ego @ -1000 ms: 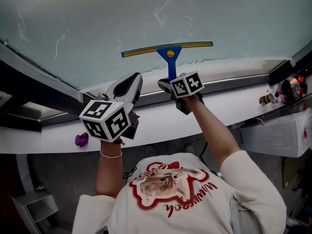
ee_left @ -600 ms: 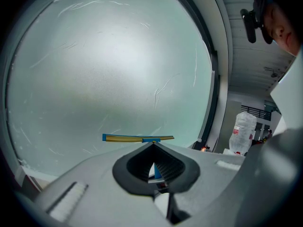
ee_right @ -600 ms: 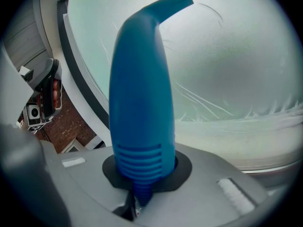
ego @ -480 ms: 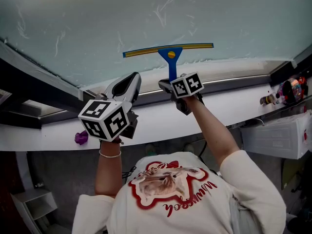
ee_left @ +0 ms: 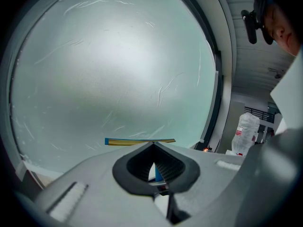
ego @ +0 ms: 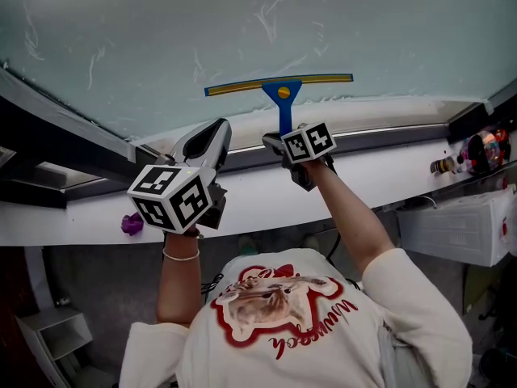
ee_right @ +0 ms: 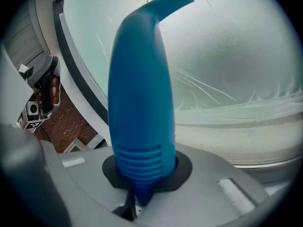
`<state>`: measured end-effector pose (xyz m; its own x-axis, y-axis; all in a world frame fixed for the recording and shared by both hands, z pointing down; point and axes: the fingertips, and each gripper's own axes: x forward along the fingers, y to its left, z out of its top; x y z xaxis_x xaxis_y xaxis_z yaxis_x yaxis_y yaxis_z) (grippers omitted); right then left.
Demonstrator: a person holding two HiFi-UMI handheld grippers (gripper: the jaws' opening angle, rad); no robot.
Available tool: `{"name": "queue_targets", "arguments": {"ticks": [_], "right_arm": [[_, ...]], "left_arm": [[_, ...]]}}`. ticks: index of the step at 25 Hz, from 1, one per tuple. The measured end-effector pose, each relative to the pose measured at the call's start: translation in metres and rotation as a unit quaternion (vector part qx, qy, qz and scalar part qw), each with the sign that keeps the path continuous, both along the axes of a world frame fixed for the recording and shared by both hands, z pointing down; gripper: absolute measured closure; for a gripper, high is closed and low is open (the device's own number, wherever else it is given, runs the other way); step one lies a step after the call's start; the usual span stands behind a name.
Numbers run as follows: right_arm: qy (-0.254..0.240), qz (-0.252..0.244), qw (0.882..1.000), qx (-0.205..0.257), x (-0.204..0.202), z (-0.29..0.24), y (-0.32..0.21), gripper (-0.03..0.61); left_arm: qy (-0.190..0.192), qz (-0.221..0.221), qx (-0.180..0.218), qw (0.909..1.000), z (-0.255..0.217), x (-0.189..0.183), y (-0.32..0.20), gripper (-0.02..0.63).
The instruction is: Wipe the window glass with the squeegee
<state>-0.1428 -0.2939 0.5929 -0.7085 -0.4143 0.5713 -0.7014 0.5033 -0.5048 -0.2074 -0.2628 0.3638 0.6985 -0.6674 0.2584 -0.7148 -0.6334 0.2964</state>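
Clamping squeegee point(ego: 280, 87) in right gripper point(ee_right: 142, 174), blade on window glass point(ego: 161, 31), left gripper point(ee_left: 154, 148) closed.

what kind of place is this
Probably indoors, at a large window: streaky window glass, a white sill beneath, a squeegee raised to it, small clutter at the sill's right end.

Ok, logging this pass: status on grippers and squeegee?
Right gripper shut on squeegee handle. Left gripper shut, empty. Blade against window glass, low near the sill. Nothing blocking it.
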Motion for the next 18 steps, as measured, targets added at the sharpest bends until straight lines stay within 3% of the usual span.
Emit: {"name": "queue_targets", "arguments": {"ticks": [18], "right_arm": [[0.020, -0.010, 0.998, -0.052, 0.006, 0.056, 0.016, 0.538]], "left_arm": [[-0.010, -0.013, -0.017, 0.9997, 0.013, -0.004, 0.000, 0.614]]}}
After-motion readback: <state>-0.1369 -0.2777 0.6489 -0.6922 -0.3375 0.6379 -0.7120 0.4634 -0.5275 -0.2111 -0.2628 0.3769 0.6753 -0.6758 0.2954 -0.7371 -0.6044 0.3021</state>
